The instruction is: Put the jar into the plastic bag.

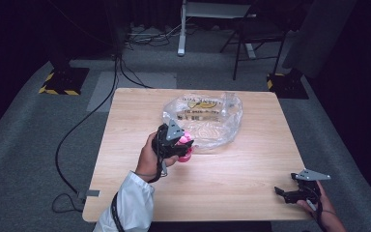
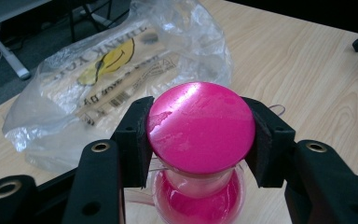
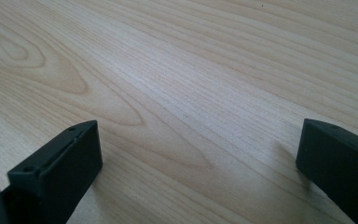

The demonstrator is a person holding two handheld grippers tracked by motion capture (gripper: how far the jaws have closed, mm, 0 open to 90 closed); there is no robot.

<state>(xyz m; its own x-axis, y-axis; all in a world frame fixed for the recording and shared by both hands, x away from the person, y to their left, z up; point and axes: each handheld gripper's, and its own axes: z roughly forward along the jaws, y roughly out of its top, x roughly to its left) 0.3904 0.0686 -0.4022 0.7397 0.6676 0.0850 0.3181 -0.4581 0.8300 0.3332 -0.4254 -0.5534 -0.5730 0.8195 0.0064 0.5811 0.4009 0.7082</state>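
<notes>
1. While the left gripper [image 2: 200, 140] clamps it from both sides, a pink hourglass-shaped object [image 2: 200, 128] sits at the centre of the left gripper view, its glossy round cap pressed between the two black jaw pads; below the cap a narrow clear neck widens into a pink lower part near the bottom edge of the frame.
2. Seen from the high view, the same pink object [image 1: 186, 145] lies just left of the frame's centre, held above the wooden table [image 1: 251, 174] by the left gripper [image 1: 178, 142], with the person's hand [image 1: 149, 157] wrapped around the gripper body and a white sleeve [image 1: 128, 205] running down to the bottom edge.
3. Just beyond the pink object, toward the upper middle of the high view, a crumpled clear plastic bag [image 1: 205, 118] rests on the table; whether the two touch cannot be told.
4. Across the upper left of the left gripper view, the bag [image 2: 116, 70] shows a yellow smiley face, printed lettering and a barcode.
5. At the lower right of the high view, the right gripper [image 1: 290, 193] rests near the table's corner, well apart from the bag and the pink object, its jaws spread and holding nothing.
6. From the right gripper view, the two black jaws rise at the lower left and lower right corners, wide apart, with bare wood grain [image 3: 182, 93] between them.
</notes>
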